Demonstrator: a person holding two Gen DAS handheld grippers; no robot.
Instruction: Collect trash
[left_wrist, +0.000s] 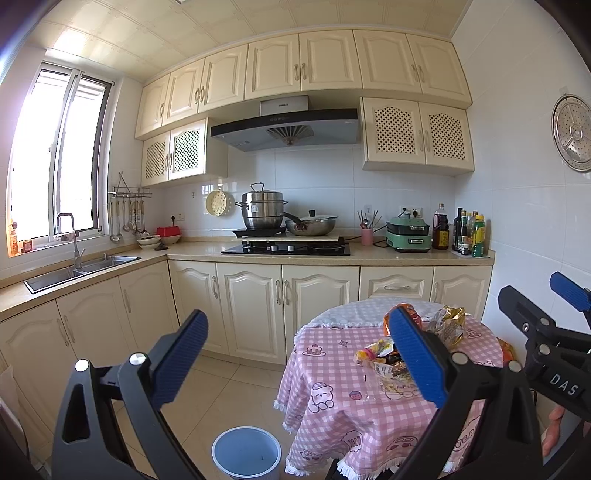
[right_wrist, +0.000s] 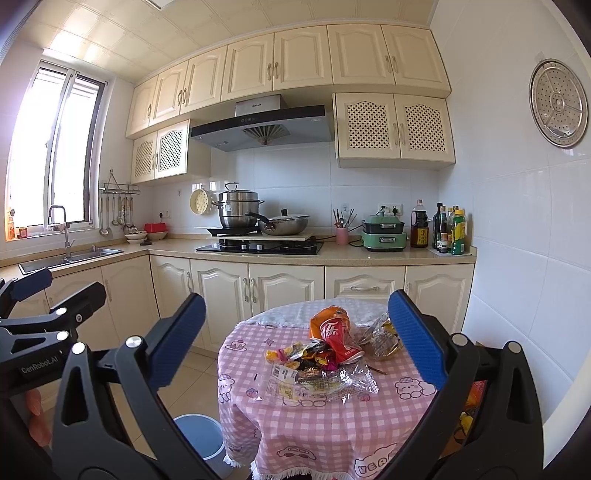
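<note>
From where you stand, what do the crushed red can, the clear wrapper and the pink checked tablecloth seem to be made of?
The crushed red can looks like thin painted metal, since it is dented and glossy. The clear wrapper seems to be thin plastic film: it is see-through, crinkled and glinting. The pink checked tablecloth appears to be matte printed fabric, draping softly, with a white fringe at its hem.

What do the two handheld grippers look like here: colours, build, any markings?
Both the left gripper and the right gripper have black angular frames with silver pivot bolts and flat blue ribbed finger pads. White lettering shows on the bodies: "GenRobot.AI" on the left one, "DAS" on the right. No cables or sleeves are visible.
</note>
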